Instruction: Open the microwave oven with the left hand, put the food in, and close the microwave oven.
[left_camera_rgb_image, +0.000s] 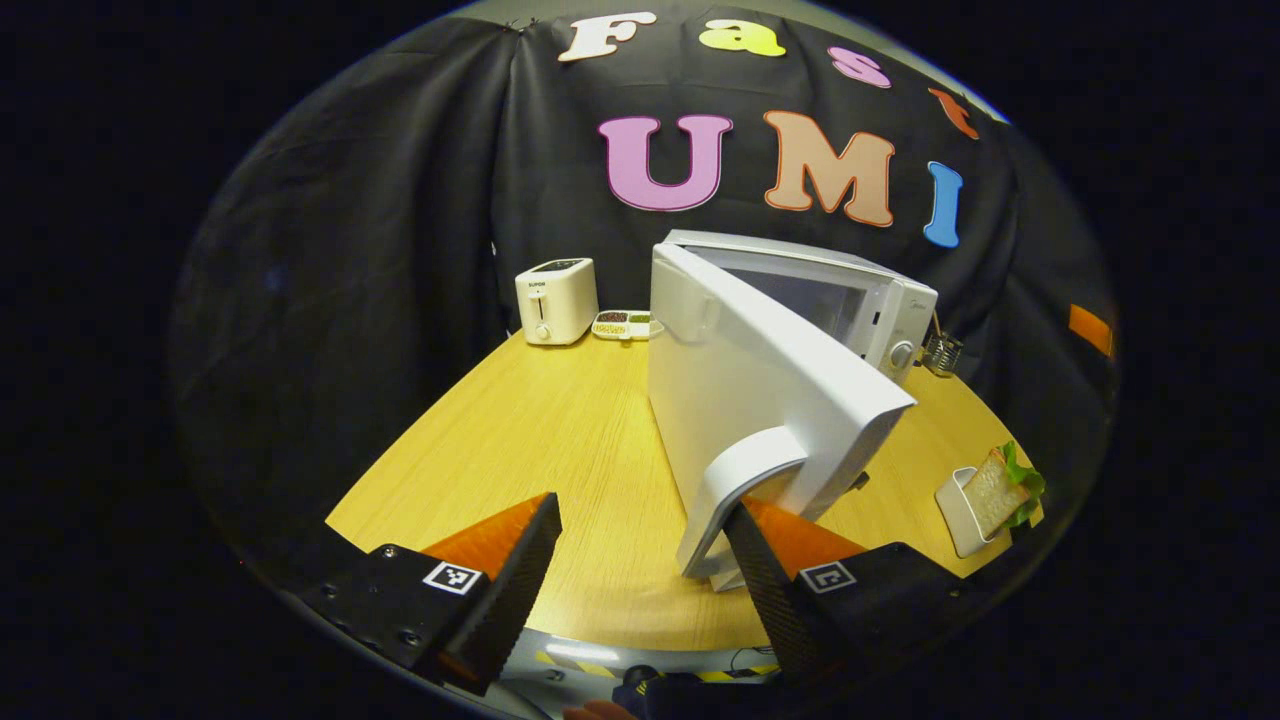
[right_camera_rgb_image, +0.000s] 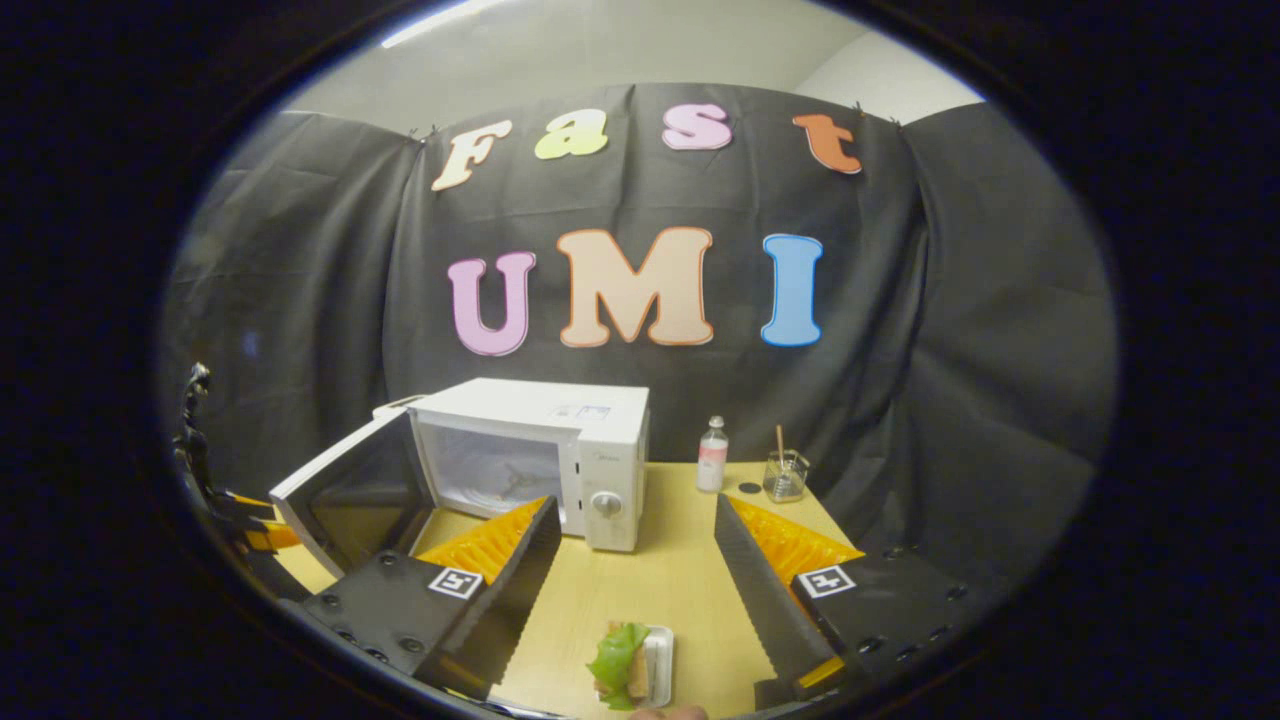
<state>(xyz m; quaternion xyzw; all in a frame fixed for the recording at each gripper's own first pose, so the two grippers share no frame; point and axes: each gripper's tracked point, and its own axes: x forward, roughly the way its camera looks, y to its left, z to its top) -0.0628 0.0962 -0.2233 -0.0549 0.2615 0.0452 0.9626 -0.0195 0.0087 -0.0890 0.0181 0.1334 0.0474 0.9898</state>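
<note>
Left gripper view: left gripper (left_camera_rgb_image: 640, 560) spread wide by the open microwave (left_camera_rgb_image: 800, 330) door's handle (left_camera_rgb_image: 740, 490); right gripper (right_camera_rgb_image: 635, 580) also wide, over the sandwich (right_camera_rgb_image: 620, 665).

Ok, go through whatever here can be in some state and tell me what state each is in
microwave door: swung wide open
microwave: cavity bare
sandwich: in its white tray on the table
left gripper: open, one finger beside the door handle
right gripper: open, above the sandwich
</note>
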